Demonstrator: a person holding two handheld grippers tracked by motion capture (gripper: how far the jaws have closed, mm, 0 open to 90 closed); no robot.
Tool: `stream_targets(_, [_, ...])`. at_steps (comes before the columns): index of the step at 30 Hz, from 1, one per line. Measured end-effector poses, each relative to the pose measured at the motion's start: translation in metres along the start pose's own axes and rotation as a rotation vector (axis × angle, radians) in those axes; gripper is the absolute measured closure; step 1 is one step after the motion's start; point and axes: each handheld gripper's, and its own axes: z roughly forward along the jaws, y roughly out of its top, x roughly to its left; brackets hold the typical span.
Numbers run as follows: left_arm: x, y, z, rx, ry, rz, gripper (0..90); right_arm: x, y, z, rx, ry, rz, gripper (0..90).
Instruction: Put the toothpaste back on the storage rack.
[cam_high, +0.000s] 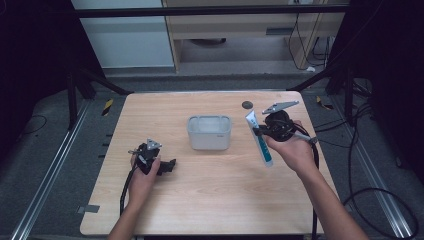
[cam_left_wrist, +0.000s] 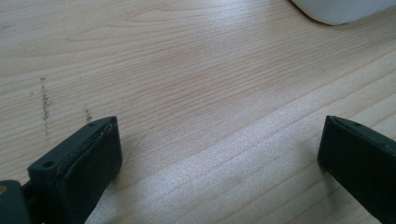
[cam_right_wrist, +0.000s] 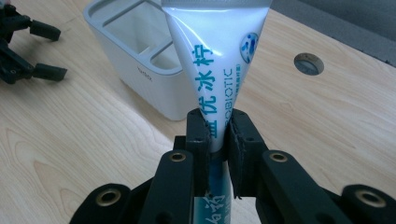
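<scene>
the right gripper (cam_right_wrist: 217, 135) has its fingers (cam_right_wrist: 197, 140) pressed together on a white and teal toothpaste tube (cam_right_wrist: 217, 56), pinching it across the flat of its body, somewhere around the middle of its length. in the right gripper view the broad crimped end fans out above the pads and the narrower part runs down between the gripper's arms. in the high view the toothpaste tube (cam_high: 260, 137) hangs off the table (cam_high: 210, 200), tilted, to the right of the grey organiser box (cam_high: 209, 132), crimped end toward the far side.

this looks a light thing, and soft: the walls give under the pads, so a hard squeeze would press paste toward the cap and let the tube buckle. the plastic skin is glossy and probably slippery, and the tube tapers, so it could slide or swing in the pinch if moved fast. a hold on the flat faces, as here, seems the sounder choice; the crimp is stiffer but thin, and the cap end is round and harder to trap.

the box (cam_right_wrist: 140, 60) is open on top with dividers making compartments; it looks rigid and steady.

the left gripper (cam_left_wrist: 219, 154) rests low over bare wood, its fingers (cam_left_wrist: 88, 154) spread wide with nothing between them, well apart from the tube. a round grommet (cam_right_wrist: 308, 63) sits in the tabletop beyond.
</scene>
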Motion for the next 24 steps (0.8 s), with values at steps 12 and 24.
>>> stream_targets(12, [0.000, 0.000, 0.000, 0.000, 0.000, 0.000, 0.0, 0.004, 0.010, -0.009, -0.081, -0.018, 0.006, 79.9])
stream_targets(24, [0.000, 0.000, 0.000, 0.000, 0.000, 0.000, 0.0, 0.007, 0.018, -0.012, -0.130, -0.029, 0.018, 79.9])
